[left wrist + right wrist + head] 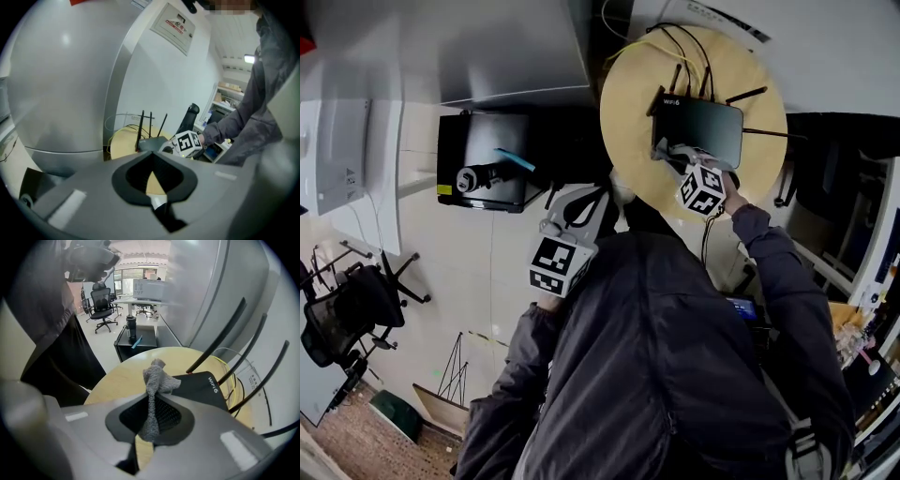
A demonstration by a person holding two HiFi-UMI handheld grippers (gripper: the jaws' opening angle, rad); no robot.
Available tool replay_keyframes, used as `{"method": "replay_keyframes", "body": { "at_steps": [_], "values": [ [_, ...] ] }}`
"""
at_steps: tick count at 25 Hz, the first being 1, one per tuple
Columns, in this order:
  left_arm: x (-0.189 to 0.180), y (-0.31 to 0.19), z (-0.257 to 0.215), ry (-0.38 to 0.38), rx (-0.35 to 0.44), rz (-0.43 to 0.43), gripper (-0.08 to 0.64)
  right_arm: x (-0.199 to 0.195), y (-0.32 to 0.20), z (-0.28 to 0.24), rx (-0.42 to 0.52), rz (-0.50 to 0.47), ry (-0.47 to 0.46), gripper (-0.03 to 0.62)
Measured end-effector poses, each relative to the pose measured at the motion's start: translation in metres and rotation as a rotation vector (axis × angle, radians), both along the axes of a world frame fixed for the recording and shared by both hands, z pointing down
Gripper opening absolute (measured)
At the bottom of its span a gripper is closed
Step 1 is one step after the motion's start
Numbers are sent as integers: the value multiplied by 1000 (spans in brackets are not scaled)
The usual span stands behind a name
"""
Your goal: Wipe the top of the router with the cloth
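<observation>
A black router (703, 122) with several antennas lies on the round wooden table (637, 112). In the right gripper view its "WIFI6" top (201, 387) sits just beyond the jaws. My right gripper (152, 401) is shut on a grey cloth (154, 380), whose bunched end hangs over the router's near edge. From the head view that gripper (670, 155) hovers at the router's front left corner. My left gripper (581, 202) is held back beside the table, jaws together and empty. In the left gripper view the router (152, 143) shows far off.
Yellow and black cables (675, 42) run behind the router. A black cabinet (483, 159) with a bottle stands left of the table. Office chairs (347, 309) sit at lower left. A large grey curved wall (61, 84) rises close by.
</observation>
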State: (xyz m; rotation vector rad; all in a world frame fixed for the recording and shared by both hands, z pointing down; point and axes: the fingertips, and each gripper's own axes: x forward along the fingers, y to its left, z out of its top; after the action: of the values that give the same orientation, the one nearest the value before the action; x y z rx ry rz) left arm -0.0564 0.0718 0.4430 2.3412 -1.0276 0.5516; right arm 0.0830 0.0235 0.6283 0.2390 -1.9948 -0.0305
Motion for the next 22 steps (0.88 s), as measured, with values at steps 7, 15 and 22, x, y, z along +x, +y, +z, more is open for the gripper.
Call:
{"method": "replay_keyframes", "body": {
  "at_steps": [7, 15, 22],
  "values": [
    [6, 3, 4, 6, 14, 44, 0, 13, -31, -13, -36, 119, -61, 28],
    [-1, 1, -2, -8, 13, -13, 0, 66, -126, -8, 66, 274, 8, 28],
    [-6, 1, -1, -2, 10, -37, 0, 62, -114, 1, 65, 208, 48, 28]
  ]
}}
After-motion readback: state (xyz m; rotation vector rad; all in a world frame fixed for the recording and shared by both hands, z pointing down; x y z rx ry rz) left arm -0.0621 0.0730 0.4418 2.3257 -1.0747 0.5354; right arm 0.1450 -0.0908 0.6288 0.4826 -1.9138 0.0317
